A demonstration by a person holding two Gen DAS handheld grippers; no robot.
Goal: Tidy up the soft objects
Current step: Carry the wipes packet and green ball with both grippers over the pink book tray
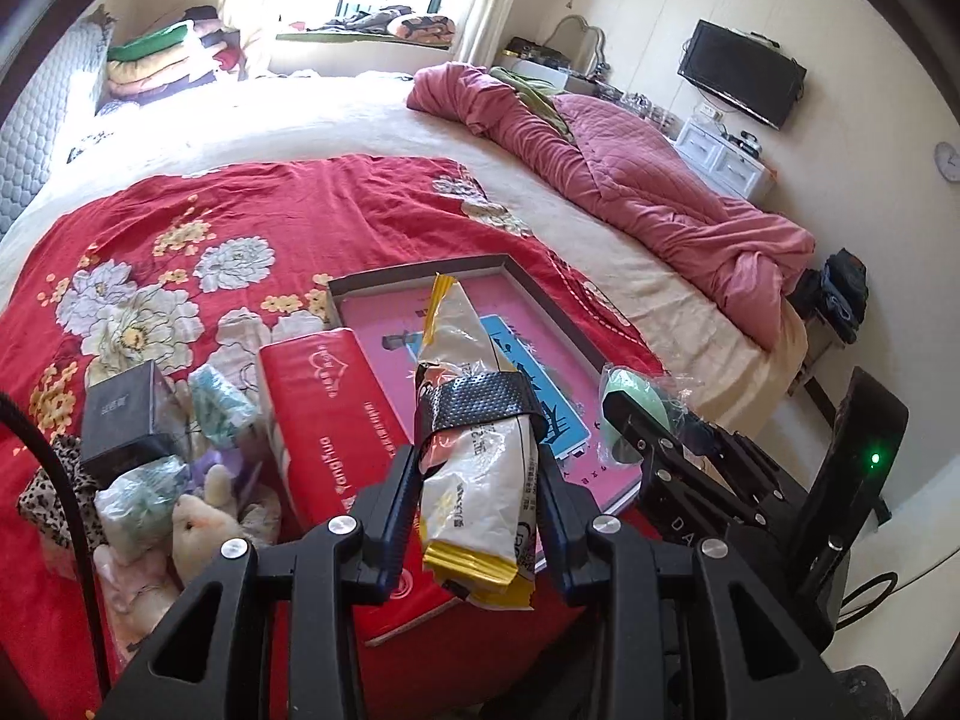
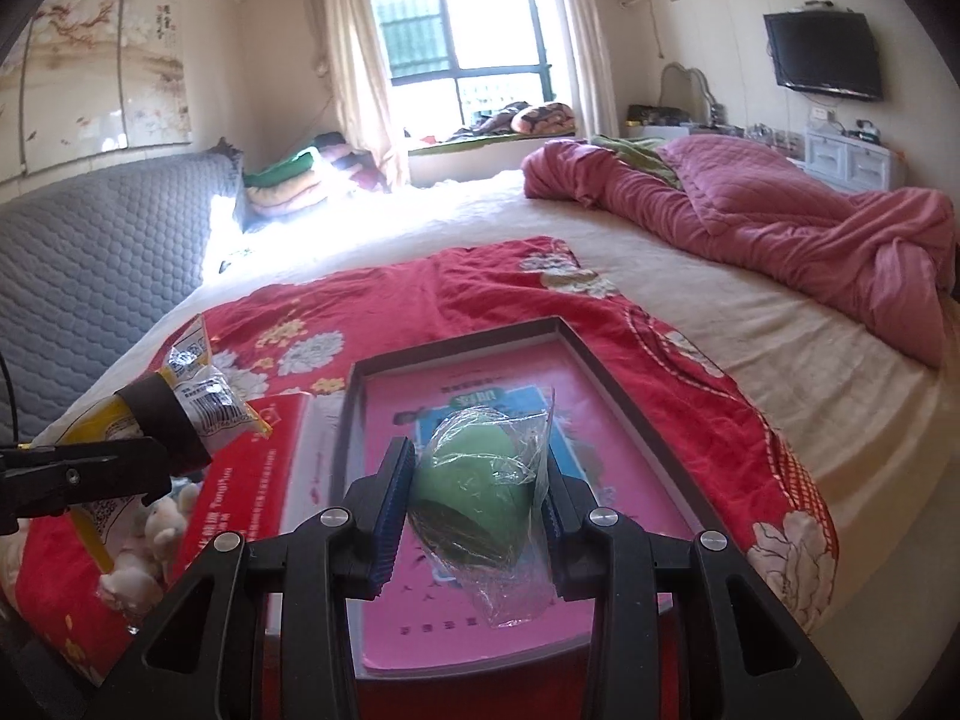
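My left gripper (image 1: 477, 468) is shut on a long white and yellow snack packet (image 1: 474, 462) with a black band around it, held above a red box (image 1: 342, 420). The same packet (image 2: 198, 396) shows at the left of the right wrist view. My right gripper (image 2: 477, 504) is shut on a green soft ball in clear wrapping (image 2: 480, 480), over a shallow dark tray (image 2: 606, 372) with a pink and blue lining. That ball (image 1: 636, 402) and gripper also appear at the right of the left wrist view, beside the tray (image 1: 540, 294).
A red floral cloth (image 1: 240, 222) covers the near part of the bed. Left of the red box lie a black box (image 1: 123, 414), wrapped teal packets (image 1: 219, 402), and plush toys (image 1: 198, 516). A pink quilt (image 1: 630, 180) is bunched at the far right. A grey headboard (image 2: 90, 240) stands left.
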